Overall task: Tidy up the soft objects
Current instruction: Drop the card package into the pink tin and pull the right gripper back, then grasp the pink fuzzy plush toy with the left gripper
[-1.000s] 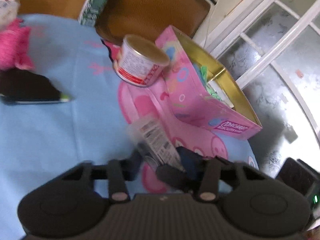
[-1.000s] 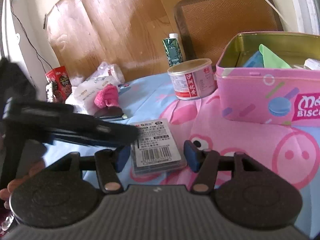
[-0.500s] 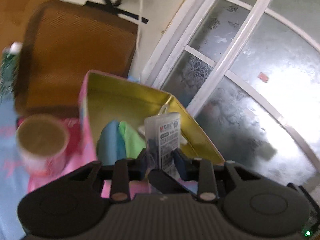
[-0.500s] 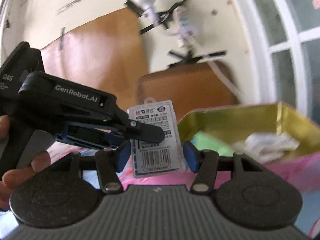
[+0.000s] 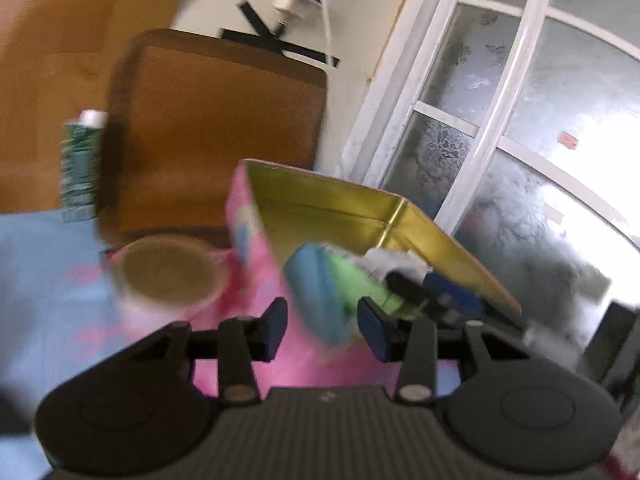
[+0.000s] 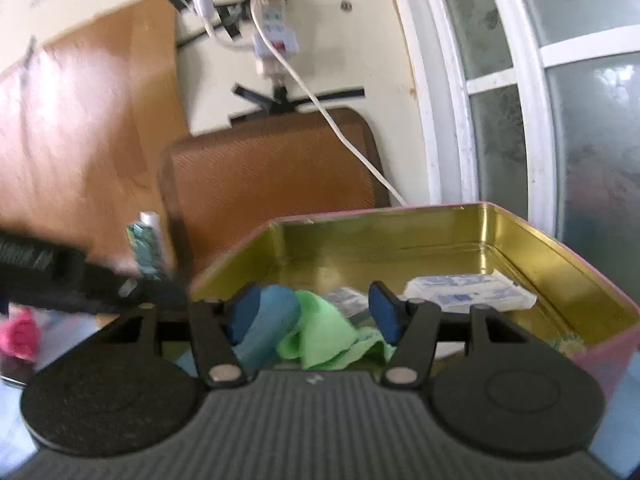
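Observation:
A pink biscuit tin with a gold inside [image 5: 332, 204] [image 6: 472, 240] stands open on the blue tablecloth. Inside lie a blue cloth [image 5: 316, 284] [image 6: 268, 320], a green cloth [image 5: 360, 284] [image 6: 324, 332] and white packets [image 6: 468, 292]. My left gripper [image 5: 322, 328] is open and empty, just in front of the tin's near wall. My right gripper [image 6: 314, 312] is open and empty, over the tin's near edge above the cloths; its fingers also show in the left wrist view [image 5: 448, 292]. The left tool [image 6: 60, 280] shows at the left of the right wrist view.
A round tin can [image 5: 168, 276] stands left of the pink tin. A green carton [image 5: 80, 164] [image 6: 148, 244] stands behind it, before a brown chair back [image 5: 216, 136] [image 6: 272, 184]. A pink fluffy item [image 6: 18, 336] lies far left. A window [image 5: 520, 120] is at right.
The left gripper held a clear packaged card over the tin half a second ago; it is now open and empty. Both grippers have shifted; the right now looks straight into the tin.

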The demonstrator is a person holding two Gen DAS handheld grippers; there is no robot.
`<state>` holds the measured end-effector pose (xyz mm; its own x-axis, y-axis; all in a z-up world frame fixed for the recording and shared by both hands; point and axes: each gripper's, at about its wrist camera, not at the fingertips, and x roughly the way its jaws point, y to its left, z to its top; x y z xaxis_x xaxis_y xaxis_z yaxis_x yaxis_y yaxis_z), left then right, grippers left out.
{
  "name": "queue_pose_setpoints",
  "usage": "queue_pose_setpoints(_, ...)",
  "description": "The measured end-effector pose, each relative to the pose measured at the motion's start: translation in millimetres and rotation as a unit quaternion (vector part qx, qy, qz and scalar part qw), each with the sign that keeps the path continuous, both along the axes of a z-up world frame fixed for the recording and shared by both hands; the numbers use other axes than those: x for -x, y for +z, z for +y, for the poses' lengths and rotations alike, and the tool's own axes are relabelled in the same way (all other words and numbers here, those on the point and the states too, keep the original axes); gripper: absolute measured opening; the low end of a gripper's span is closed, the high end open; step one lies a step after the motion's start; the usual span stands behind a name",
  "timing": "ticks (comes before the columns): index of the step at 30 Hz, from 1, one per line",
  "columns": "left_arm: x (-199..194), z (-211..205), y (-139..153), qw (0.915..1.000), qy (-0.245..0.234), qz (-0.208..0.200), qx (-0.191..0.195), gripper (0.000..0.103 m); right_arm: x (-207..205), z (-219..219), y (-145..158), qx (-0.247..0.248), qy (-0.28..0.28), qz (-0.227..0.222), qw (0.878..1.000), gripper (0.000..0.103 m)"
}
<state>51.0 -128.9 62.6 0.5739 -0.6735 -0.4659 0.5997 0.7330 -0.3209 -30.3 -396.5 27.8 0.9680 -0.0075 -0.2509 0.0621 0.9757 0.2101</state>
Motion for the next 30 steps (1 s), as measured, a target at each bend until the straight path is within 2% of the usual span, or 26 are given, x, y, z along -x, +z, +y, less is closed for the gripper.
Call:
queue_pose_setpoints(3, 24.1, 57.1, -11.7, 0.9996, 0.026, -0.008, -0.003, 0.04, 17.0, 22.1, 4.8, -0.001, 0.038, -0.019, 0.999, 0.06)
queue_pose_setpoints(6, 41.0, 120.8, -27.9, 0.9953, 0.096, -0.003, -0.014, 0.04, 18.4, 55.9, 14.4, 0.003, 0.104, -0.02, 0.994, 0.06)
queue_pose_setpoints(9, 47.7, 182.2, -45.1, 0.9814, 0.19, 0.021, -0.015, 0.04, 6.0, 101.0, 20.0, 0.017, 0.187, -0.003, 0.982, 0.06)
queue_pose_setpoints(11, 52.3, 213.4, -54.9, 0.9654, 0.258, 0.019, -0.031, 0.04, -9.0, 138.5, 21.9, 0.013, 0.243, 0.017, 0.97, 0.06)
queue_pose_setpoints(12, 54.2, 224.6, -57.3, 0.9599, 0.279, 0.023, -0.019, 0.038, -17.9, 159.2, 23.2, 0.013, 0.263, 0.027, 0.964, 0.06)
queue_pose_setpoints(13, 56.3, 237.9, -56.6, 0.9575, 0.286, 0.028, 0.025, 0.04, -25.1, 177.7, 25.3, 0.014, 0.28, 0.034, 0.959, 0.06)
queue_pose_setpoints(14, 59.6, 246.1, -56.0, 0.9536, 0.296, 0.018, 0.052, 0.042, -33.8, 199.1, 26.9, 0.016, 0.3, 0.041, 0.953, 0.06)
queue_pose_setpoints(16, 61.5, 251.6, -55.9, 0.9492, 0.307, 0.01, 0.069, 0.042, -54.8, 231.7, 27.8, 0.014, 0.33, 0.059, 0.942, 0.06)
queue_pose_setpoints(21, 58.3, 254.3, -55.8, 0.9513, 0.296, 0.016, 0.085, 0.042, -111.1, 289.9, 11.9, -0.011, 0.362, 0.141, 0.921, 0.058)
queue_pose_setpoints(22, 60.1, 254.8, -56.2, 0.9506, 0.298, 0.014, 0.087, 0.042, -118.1, 294.7, 6.3, -0.019, 0.363, 0.161, 0.917, 0.036)
queue_pose_setpoints(23, 60.9, 255.3, -55.9, 0.9506, 0.297, 0.012, 0.09, 0.042, -120.0, 295.2, 4.1, -0.025, 0.361, 0.168, 0.917, 0.034)
queue_pose_setpoints(25, 62.6, 255.6, -55.7, 0.9518, 0.293, 0.012, 0.09, 0.042, -108.5, 280.6, 13.1, -0.039, 0.343, 0.146, 0.927, 0.032)
queue_pose_setpoints(28, 59.3, 252.9, -58.8, 0.9547, 0.285, 0.017, 0.082, 0.043, -71.6, 249.6, 31.9, -0.021, 0.316, 0.092, 0.944, 0.029)
queue_pose_setpoints(30, 57.9, 249.8, -58.5, 0.9601, 0.268, 0.02, 0.078, 0.049, -45.1, 228.3, 36.4, -0.008, 0.309, 0.079, 0.948, 0.025)
